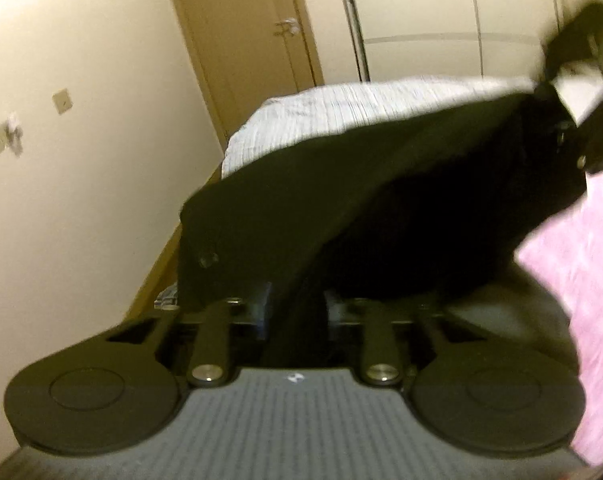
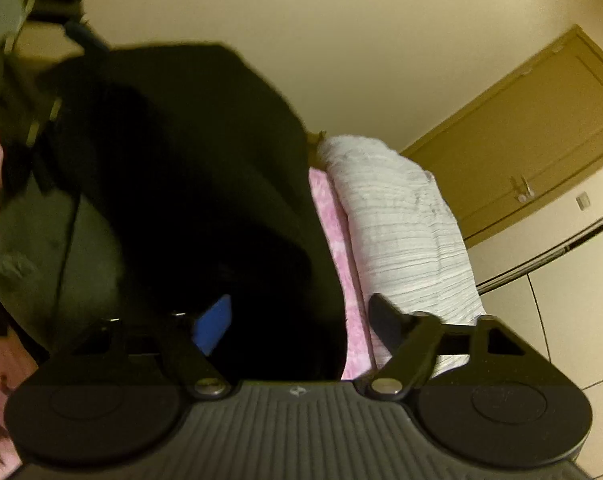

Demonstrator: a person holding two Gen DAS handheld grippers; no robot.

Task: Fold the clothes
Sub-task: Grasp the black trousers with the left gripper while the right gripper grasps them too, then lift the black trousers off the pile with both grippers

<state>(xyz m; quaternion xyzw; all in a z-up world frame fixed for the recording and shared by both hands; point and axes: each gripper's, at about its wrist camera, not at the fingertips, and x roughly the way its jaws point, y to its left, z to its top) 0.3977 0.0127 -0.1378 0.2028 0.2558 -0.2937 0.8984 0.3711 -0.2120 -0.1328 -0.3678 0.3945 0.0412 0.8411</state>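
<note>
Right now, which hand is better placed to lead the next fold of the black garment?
Left. The left fingers look clamped on the black garment; the right fingers stand apart, pink bedding showing beside the cloth, so that hold seems looser.

A: Left wrist view: garment (image 1: 341, 216) draped right across the middle, running from between the left gripper (image 1: 293, 312) jaws up to the right gripper (image 1: 581, 92) at top right. Folded quilt (image 1: 341, 116) behind it, bedspread (image 1: 573, 264) off to the right. Door (image 1: 245, 40) further back, wall (image 1: 61, 80) on the left.

B: Same from the right wrist. Garment (image 2: 181, 184) hanging left of centre, over the right gripper (image 2: 297, 320). Quilt (image 2: 401, 232) to its right, lying on the bedspread (image 2: 341, 280). Door (image 2: 521, 128) behind, far right.
</note>
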